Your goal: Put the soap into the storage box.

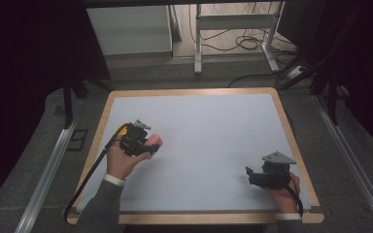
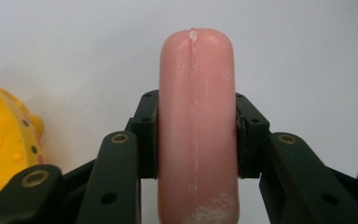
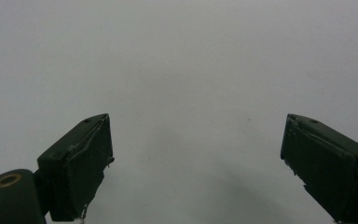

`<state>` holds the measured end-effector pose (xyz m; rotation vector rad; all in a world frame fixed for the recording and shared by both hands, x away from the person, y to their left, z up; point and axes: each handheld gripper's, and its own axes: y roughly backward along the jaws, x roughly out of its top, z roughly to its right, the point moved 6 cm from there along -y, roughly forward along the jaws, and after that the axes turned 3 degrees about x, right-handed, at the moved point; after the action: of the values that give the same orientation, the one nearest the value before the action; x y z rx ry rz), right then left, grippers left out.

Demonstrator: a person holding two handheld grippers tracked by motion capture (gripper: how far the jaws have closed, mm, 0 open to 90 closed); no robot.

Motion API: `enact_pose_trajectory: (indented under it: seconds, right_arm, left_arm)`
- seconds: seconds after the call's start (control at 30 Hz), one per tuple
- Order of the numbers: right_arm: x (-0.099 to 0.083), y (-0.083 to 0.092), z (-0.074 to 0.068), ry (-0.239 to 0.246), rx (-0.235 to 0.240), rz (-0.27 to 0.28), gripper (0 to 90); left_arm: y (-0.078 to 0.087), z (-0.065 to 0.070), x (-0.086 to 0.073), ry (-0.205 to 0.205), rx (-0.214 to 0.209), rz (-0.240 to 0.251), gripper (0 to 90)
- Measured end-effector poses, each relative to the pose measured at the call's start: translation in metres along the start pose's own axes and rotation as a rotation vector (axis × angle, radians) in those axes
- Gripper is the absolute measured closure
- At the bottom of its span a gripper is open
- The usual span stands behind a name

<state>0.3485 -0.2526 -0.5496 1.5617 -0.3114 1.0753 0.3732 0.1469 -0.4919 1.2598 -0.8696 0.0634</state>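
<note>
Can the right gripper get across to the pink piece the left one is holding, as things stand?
Probably yes. The right gripper is open and empty, with bare mat between it and the pink piece. But the left gripper clamps its middle, leaving mainly the protruding end to grab.

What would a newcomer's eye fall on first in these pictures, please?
Probably the pink sausage-shaped object clamped between the jaws of the left gripper, at the left of the pale table. Next, a yellow bumpy toy beside it in the left gripper view. The right gripper rests open near the table's right front, holding nothing.
</note>
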Motion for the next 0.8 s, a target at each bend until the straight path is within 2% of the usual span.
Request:
enact_pose_trajectory:
  seconds: [0.27, 0.8]
  right_arm:
    - [0.000, 0.000, 0.000, 0.001, 0.001, -0.001, 8.8]
    - [0.000, 0.001, 0.001, -0.001, -0.003, 0.003, 8.8]
  left_arm:
    - [0.007, -0.008, 0.002, 0.009, 0.023, 0.026, 60.0]
    - [0.015, -0.025, 0.002, 0.030, 0.051, 0.035, 60.0]
